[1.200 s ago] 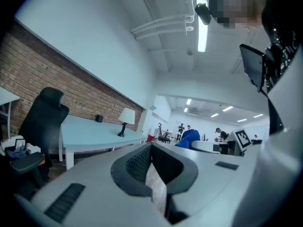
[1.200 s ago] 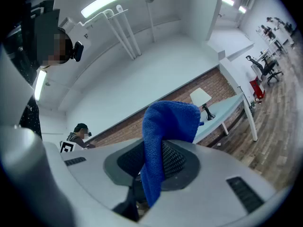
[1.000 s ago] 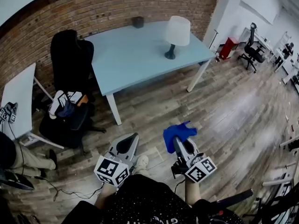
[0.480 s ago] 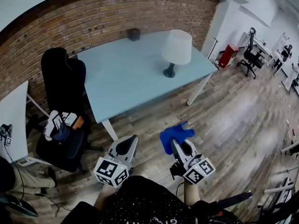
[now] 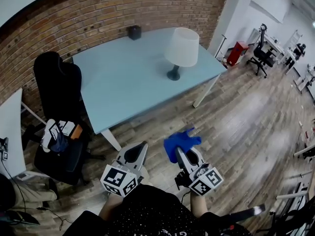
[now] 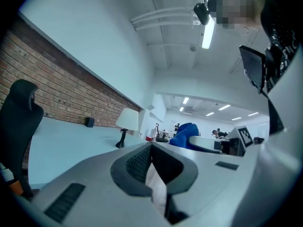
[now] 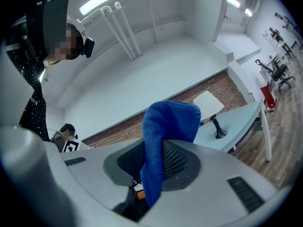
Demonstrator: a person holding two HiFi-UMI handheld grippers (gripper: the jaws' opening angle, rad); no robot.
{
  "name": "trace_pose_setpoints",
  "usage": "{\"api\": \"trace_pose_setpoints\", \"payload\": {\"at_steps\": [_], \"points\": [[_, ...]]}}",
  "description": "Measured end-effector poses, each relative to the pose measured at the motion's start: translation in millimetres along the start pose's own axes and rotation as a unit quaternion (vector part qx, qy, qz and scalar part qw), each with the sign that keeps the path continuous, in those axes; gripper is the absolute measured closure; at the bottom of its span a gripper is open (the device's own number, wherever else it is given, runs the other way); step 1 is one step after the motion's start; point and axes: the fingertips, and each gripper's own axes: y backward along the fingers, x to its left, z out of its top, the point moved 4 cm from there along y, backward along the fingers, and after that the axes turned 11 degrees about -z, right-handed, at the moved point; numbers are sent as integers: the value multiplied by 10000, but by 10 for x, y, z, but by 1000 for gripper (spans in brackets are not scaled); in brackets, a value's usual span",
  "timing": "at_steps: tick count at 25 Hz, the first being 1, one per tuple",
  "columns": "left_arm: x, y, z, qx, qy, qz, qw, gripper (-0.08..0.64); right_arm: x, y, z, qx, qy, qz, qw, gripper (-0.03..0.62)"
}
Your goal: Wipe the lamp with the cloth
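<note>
I hold the blue cloth [image 5: 178, 140] clamped in my right gripper [image 5: 184, 154], left gripper [image 5: 139, 150] pressed together, empty, both well apart from the white lamp [image 5: 181, 47]

An office, no doubt about it. A long pale-blue bench [image 5: 123, 82] stands against a bare brick wall [image 5: 98, 9], carrying a white-shaded lamp [image 5: 182, 48]. A black high-backed swivel chair [image 5: 56, 82] sits just beside the bench's left end. The corner of a second, white desk [image 5: 10, 127] shows at the far left. Underfoot there's grey wood-plank floor [image 5: 246, 117]. Over on the right the room opens out, with another black wheeled chair [image 5: 261, 55] and a red cabinet [image 5: 237, 52] near a white pillar. Up in the left gripper view, a tube light [image 6: 207, 32] hangs overhead. Rows of ceiling light strips [image 6: 223, 107] run deep into an open-plan workspace.
</note>
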Motion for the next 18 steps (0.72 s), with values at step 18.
{"api": "trace_pose_setpoints", "payload": {"at_steps": [18], "points": [[771,-1362,125,16,180,-456,9988,552,-905,-785,307,-212,-66,-689,9974,518]]}}
